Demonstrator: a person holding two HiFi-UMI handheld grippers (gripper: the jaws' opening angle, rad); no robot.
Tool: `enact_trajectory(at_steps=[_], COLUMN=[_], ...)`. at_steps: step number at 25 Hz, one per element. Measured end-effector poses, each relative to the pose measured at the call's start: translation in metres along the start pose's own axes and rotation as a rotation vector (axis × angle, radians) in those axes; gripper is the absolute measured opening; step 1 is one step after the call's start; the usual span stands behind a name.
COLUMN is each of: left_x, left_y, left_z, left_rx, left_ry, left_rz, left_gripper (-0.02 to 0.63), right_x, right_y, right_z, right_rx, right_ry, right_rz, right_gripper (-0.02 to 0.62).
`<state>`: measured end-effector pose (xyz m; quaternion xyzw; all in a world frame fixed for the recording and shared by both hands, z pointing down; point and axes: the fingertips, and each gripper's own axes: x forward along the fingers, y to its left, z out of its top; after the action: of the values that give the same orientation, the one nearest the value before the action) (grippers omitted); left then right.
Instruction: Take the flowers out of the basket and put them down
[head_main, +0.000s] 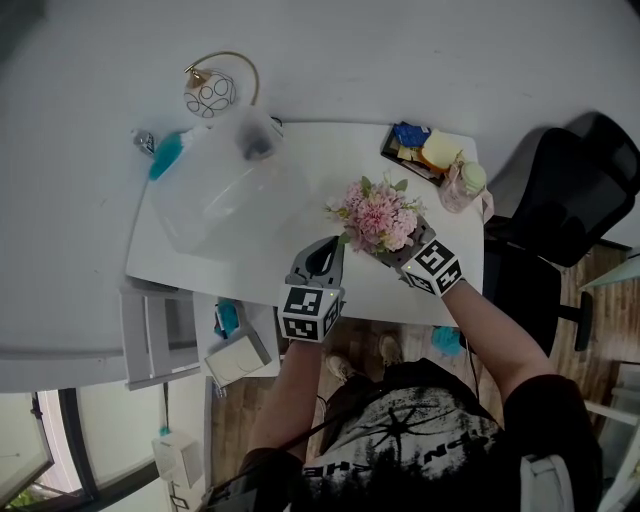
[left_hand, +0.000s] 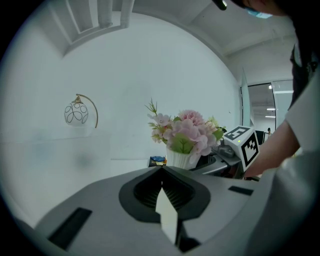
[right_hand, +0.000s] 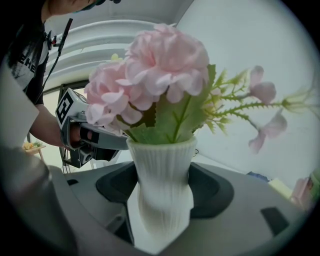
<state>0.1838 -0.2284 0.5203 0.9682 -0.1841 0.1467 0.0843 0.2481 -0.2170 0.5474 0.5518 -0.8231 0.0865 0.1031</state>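
**Figure.** The flowers (head_main: 378, 215), pink blooms with green sprigs, stand in a ribbed white vase (right_hand: 162, 185) over the right half of the counter (head_main: 250, 260).

- **Grip:** The right gripper (head_main: 392, 250) pinches the vase at its narrow waist. The left gripper (head_main: 325, 258) lies just beside it, fingers pressed together on nothing.
- **Handling (judged):** The load is probably light but top-heavy. The vase looks stiff, and its ribs should resist slipping. The petals look soft and crushable, so the waist is the proper hold, never the blooms.
- **Views:**
  - Only the right gripper view shows the grip, which the blooms hide in the head view.
  - Only the head view places the bouquet on the counter.
  - The left gripper view gives its upright side profile.
  - No view shows whether the base touches down, and no basket can be made out.
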Motion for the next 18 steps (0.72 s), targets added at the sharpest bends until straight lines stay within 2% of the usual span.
enact_trajectory(at_steps=[10,18], left_x=[0.003,-0.008], left_y=[-0.006,-0.006], left_z=[-0.001,-0.007], left_rx=[-0.01,-0.034], left_ry=[0.003,-0.004], left_rz=[0.005,0.047], left_gripper=[0.011,0.011], right_x=[-0.002,-0.014], right_y=[-0.001,-0.003], right_z=[-0.008,-0.016], right_rx=[0.046,0.04], right_ry=[0.007,0.024], right_rz=[0.014,0.004], right_gripper=[0.327,0.328])
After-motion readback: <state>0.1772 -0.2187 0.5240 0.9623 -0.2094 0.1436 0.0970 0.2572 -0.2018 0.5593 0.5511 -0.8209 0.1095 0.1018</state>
